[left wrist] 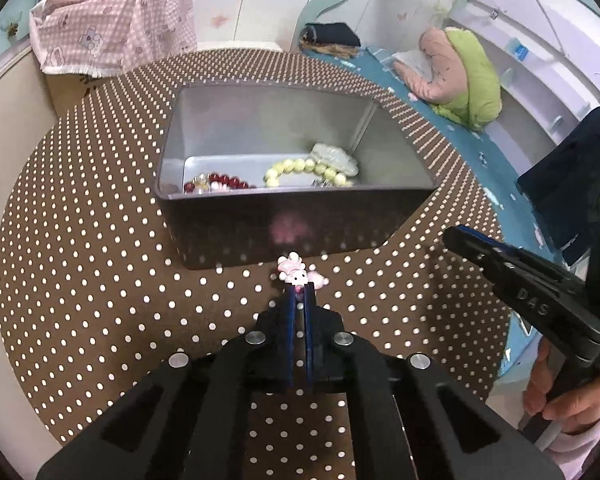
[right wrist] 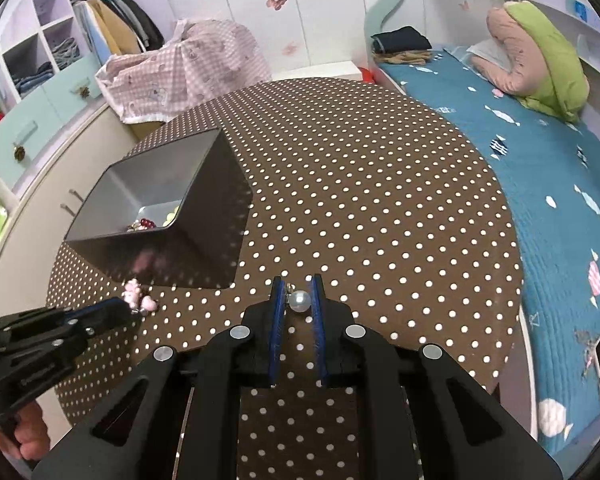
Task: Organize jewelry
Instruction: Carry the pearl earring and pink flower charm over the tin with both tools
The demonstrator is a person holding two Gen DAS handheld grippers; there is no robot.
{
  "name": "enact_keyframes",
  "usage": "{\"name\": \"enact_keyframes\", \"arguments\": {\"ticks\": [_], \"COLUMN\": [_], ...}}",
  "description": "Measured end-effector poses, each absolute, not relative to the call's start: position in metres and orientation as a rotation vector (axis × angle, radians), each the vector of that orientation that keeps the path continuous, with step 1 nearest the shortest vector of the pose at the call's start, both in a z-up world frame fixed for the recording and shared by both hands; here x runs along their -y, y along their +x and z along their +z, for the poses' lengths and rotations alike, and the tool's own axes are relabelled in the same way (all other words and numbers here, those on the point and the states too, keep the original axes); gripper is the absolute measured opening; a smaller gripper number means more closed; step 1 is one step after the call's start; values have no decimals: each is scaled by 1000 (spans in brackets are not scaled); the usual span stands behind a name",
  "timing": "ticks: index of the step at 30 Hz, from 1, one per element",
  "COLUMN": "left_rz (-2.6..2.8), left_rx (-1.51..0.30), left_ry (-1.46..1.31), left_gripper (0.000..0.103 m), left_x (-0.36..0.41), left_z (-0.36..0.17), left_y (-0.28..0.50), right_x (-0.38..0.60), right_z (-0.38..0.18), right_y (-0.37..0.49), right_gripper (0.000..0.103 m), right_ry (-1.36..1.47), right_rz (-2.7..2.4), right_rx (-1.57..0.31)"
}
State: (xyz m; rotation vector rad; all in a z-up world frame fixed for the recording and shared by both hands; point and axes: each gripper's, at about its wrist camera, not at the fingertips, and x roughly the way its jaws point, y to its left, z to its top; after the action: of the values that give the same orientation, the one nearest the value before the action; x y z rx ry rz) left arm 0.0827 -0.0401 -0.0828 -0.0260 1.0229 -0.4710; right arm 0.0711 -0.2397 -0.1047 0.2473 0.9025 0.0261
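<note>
A grey metal box (left wrist: 296,210) stands on the brown dotted table (left wrist: 100,260). A yellow bead bracelet (left wrist: 300,170), a red bead bracelet (left wrist: 220,182) and a pale stone piece (left wrist: 334,156) lie in it. My left gripper (left wrist: 300,292) is shut on a pink cartoon hair clip (left wrist: 298,274) just in front of the box's near wall; the clip (right wrist: 138,296) and box (right wrist: 204,216) also show in the right wrist view. My right gripper (right wrist: 298,290) is shut on a pearl earring (right wrist: 301,301), low over the table to the right of the box.
A bed with a blue cover (right wrist: 540,184) runs along the table's right side, with a pink and green quilt (right wrist: 540,52). A pink checked cloth (left wrist: 112,28) covers something behind the table. A low cabinet (right wrist: 44,184) stands to the left.
</note>
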Motion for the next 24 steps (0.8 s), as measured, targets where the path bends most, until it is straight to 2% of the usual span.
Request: {"name": "enact_keyframes", "arguments": {"ticks": [12, 16, 17, 18, 20, 24], "left_rz": [-466, -485, -486, -474, -455, -468], "left_rx": [-898, -962, -1009, -1048, -1076, -1092], "left_ry": [-32, -50, -57, -56, -52, -28], "left_gripper": [0, 1, 12, 29, 43, 43], "left_x": [18, 21, 22, 24, 27, 36], "left_z": [-44, -57, -66, -74, -83, -95], "left_y": [77, 84, 87, 90, 92, 92], "right_x": [242, 235, 234, 233, 231, 232], "right_z": [-80, -76, -76, -77, -79, -84], "right_y": [76, 76, 76, 76, 76, 76], "right_gripper": [14, 14, 14, 14, 14, 14], "right_ry": [244, 236, 236, 239, 241, 247], "right_rz": [32, 47, 50, 51, 54, 49], "right_rx": [-840, -838, -842, -847, -855, -870]}}
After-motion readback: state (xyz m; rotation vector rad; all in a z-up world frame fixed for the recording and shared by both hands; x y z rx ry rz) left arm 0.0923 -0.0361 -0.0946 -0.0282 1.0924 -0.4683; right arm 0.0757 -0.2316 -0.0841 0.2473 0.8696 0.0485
